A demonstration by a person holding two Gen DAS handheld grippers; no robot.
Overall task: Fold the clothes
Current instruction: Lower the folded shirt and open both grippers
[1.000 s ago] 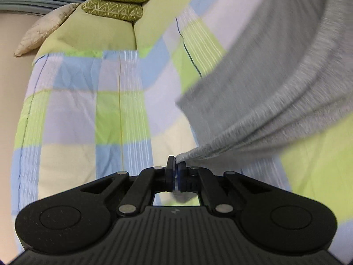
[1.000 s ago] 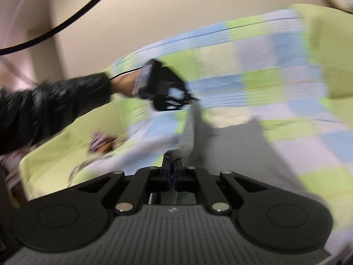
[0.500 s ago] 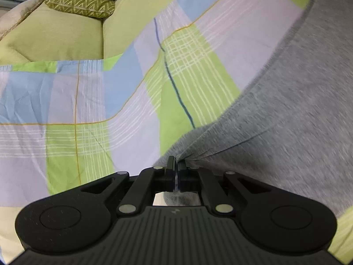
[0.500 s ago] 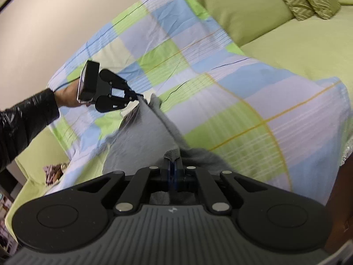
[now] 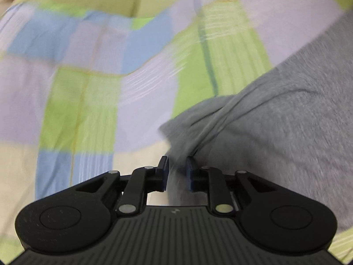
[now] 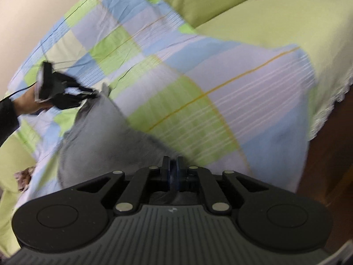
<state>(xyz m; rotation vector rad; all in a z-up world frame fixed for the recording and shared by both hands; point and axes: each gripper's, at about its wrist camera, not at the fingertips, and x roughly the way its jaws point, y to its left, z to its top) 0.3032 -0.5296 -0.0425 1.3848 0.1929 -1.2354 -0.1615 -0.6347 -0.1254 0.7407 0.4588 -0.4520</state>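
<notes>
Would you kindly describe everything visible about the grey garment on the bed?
The grey garment looks like soft, heathered knit jersey. It lies spread on the checked bedspread, creased and bunched at the corners. The left gripper has just been opening, a fold loose between its parted jaws. The right gripper is shut on the nearer edge. Its type cannot be told.

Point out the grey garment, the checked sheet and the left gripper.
grey garment (image 5: 286, 119): left wrist view, its flat spread part.
checked sheet (image 6: 220, 84): right wrist view, a pale check beside the yellow line.
left gripper (image 5: 177, 173): left wrist view, midway between its fingertips.
</notes>
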